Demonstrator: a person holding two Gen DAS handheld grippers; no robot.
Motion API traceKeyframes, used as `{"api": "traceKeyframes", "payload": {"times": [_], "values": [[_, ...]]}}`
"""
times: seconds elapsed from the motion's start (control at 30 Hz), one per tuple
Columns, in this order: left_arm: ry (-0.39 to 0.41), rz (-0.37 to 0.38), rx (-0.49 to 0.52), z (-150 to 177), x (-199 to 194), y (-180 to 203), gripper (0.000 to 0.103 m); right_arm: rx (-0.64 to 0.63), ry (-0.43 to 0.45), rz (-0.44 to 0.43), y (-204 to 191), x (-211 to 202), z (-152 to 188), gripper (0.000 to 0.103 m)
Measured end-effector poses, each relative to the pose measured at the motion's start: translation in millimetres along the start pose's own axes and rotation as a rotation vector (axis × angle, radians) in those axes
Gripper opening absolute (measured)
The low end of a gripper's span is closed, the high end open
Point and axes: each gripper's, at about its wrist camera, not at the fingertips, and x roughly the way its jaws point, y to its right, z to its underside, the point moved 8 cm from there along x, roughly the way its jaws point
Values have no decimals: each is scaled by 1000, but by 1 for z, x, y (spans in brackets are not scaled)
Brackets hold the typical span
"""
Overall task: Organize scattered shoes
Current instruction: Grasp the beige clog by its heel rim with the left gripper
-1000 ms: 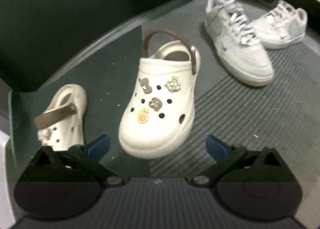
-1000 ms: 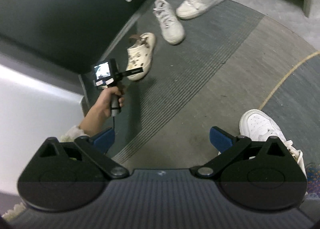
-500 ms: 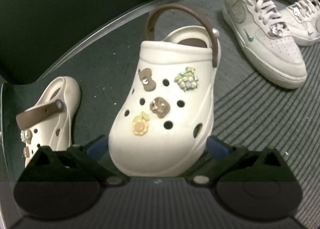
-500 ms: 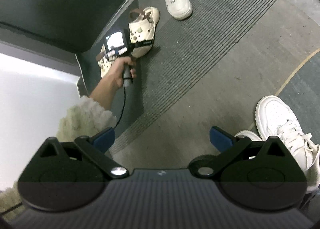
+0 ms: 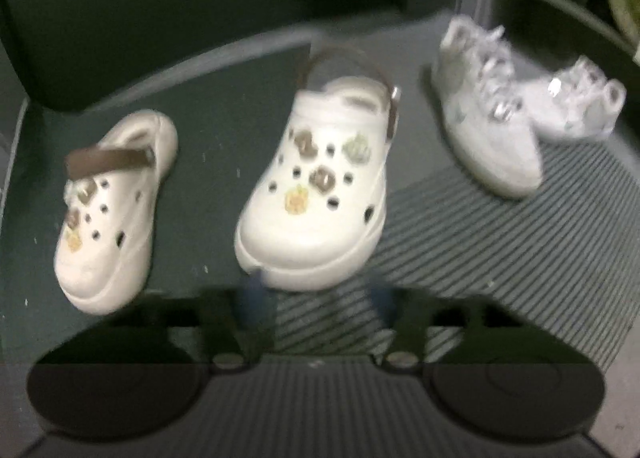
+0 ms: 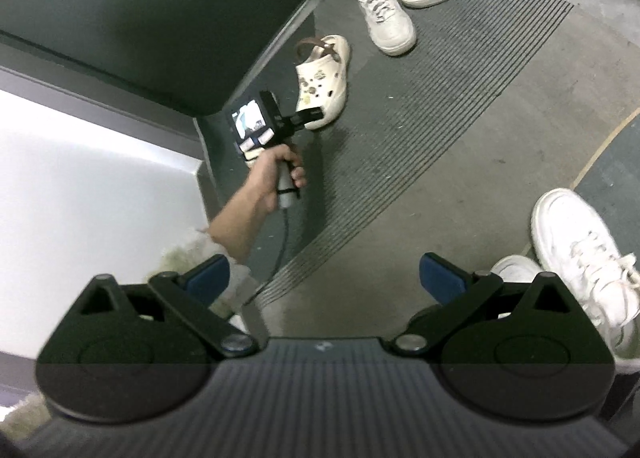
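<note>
Two cream clogs with brown straps and charms stand side by side on the dark floor, the left clog [image 5: 112, 210] and the right clog [image 5: 316, 186], toes toward me. My left gripper [image 5: 314, 298] is open, its blurred blue pads [image 5: 248, 298] just short of the right clog's toe, holding nothing. Two white sneakers [image 5: 488, 122] [image 5: 576, 106] lie further right. The right wrist view shows a hand [image 6: 280, 174] holding the left gripper [image 6: 308, 116] at the right clog [image 6: 324, 78]. My right gripper [image 6: 324, 278] hangs open above bare floor.
A ribbed grey mat [image 5: 500, 258] runs under the right clog's toe and the sneakers. A dark cabinet front [image 5: 160, 18] rises behind the clogs. The person's own feet in white sneakers [image 6: 580, 250] stand at lower right. A white panel [image 6: 80, 178] lies left.
Half a second ago the right clog's toe sat between my left gripper's fingers; now the gripper has drawn back and the clog stands free ahead of the tips. The right gripper drifted slightly.
</note>
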Motion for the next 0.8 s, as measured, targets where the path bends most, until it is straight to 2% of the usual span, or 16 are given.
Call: {"api": "traceKeyframes", "payload": {"times": [0.07,0.23,0.33,0.43,0.53,0.6,0.73,0.8], "values": [[37,6,42,-4,-10,5,101,-3,-6,-16,-3,-2,4,103],[31,21,88,-4,-3,12,103,-1,-31,-21,-5,3,6,103],[-4,3,70,4,16,8,103,19,-36,-18,-4,11,2,103],[-37,-23,8,11,41,-4,103,23,-55,-12,-4,23,-3,103],[-44,12,-66,11,59,-13,103,20,-83,-1,-3,36,-9,103],[-36,32,-76,9,72,-13,103,19,-95,11,-1,43,-15,103],[-23,-47,-77,4,88,-12,103,25,-103,40,6,53,-23,103],[-10,-52,-72,2,91,-12,103,27,-105,50,9,56,-28,103]]}}
